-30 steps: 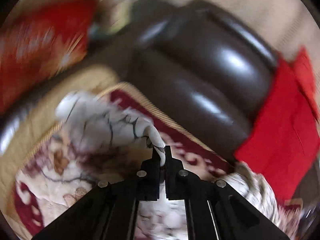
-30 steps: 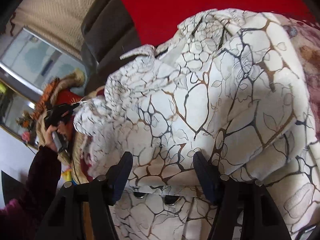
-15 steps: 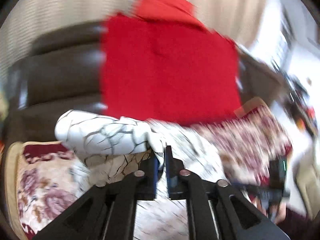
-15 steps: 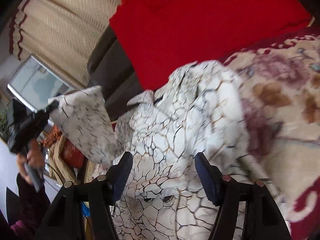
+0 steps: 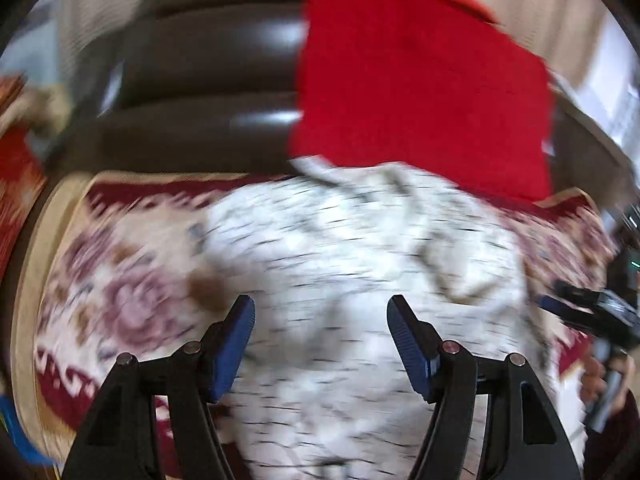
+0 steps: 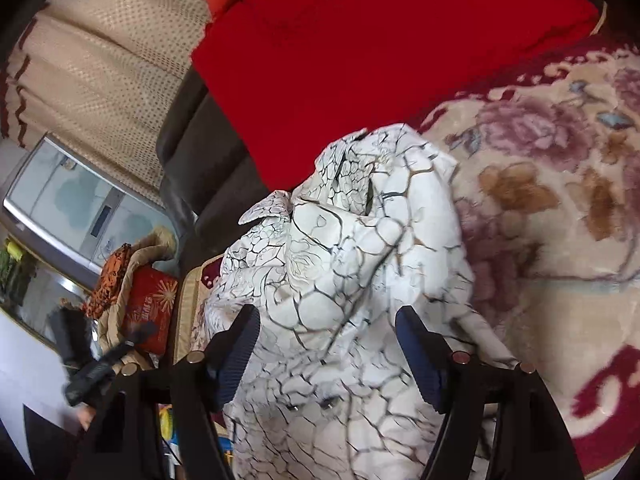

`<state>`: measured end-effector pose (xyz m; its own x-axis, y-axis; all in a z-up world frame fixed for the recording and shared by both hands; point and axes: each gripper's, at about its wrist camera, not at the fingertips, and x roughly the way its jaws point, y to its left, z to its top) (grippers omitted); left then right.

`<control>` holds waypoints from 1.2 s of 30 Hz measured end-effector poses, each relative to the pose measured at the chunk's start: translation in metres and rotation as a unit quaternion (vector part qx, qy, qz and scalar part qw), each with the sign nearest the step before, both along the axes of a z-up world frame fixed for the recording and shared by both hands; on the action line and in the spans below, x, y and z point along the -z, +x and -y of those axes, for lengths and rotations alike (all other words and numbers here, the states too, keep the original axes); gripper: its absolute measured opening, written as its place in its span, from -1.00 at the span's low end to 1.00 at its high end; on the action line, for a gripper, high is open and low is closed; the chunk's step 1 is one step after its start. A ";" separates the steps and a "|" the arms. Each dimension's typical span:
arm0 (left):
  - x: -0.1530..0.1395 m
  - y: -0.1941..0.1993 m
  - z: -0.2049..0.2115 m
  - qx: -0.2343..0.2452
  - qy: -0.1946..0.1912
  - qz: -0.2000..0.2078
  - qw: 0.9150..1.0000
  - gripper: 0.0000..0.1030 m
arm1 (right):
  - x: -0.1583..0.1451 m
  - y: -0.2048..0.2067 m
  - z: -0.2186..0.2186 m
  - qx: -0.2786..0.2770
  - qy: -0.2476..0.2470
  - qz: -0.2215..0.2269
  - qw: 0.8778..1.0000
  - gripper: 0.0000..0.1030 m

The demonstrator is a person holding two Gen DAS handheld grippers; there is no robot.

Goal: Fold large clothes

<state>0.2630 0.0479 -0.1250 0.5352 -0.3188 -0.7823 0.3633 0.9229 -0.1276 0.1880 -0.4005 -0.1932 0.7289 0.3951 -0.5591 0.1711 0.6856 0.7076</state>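
Observation:
A white garment with a dark crackle pattern (image 6: 352, 264) lies bunched on a floral blanket (image 6: 560, 208). It also shows, blurred by motion, in the left wrist view (image 5: 360, 264). My left gripper (image 5: 320, 320) is open and empty, with the garment in front of and below its fingers. My right gripper (image 6: 326, 334) is open and empty above the near part of the garment. The other hand-held gripper shows at the right edge of the left wrist view (image 5: 592, 312) and at the lower left of the right wrist view (image 6: 104, 356).
A red cloth (image 6: 380, 48) hangs over the back of a dark brown sofa (image 5: 208, 92). A beige curtain (image 6: 104, 64), a window (image 6: 68, 200) and a pile of red and orange things (image 6: 140, 292) lie to the left.
My left gripper has let go of the garment edge that it held pinched and now stands open. The lifted part of the garment has dropped onto the pile. The right gripper stays open.

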 end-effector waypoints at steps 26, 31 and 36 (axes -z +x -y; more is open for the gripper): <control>0.093 0.038 0.028 0.015 0.062 -0.027 0.998 -0.72 | -0.016 0.049 -0.021 0.056 -0.047 0.048 0.996 -0.76; 0.096 0.015 0.021 0.049 0.099 -0.029 0.993 -0.72 | 0.036 0.021 -0.011 0.033 -0.041 -0.069 0.996 -0.57; 0.059 0.014 0.015 0.033 0.069 0.004 0.997 -0.71 | 0.014 -0.005 -0.002 0.073 -0.069 -0.048 0.994 0.12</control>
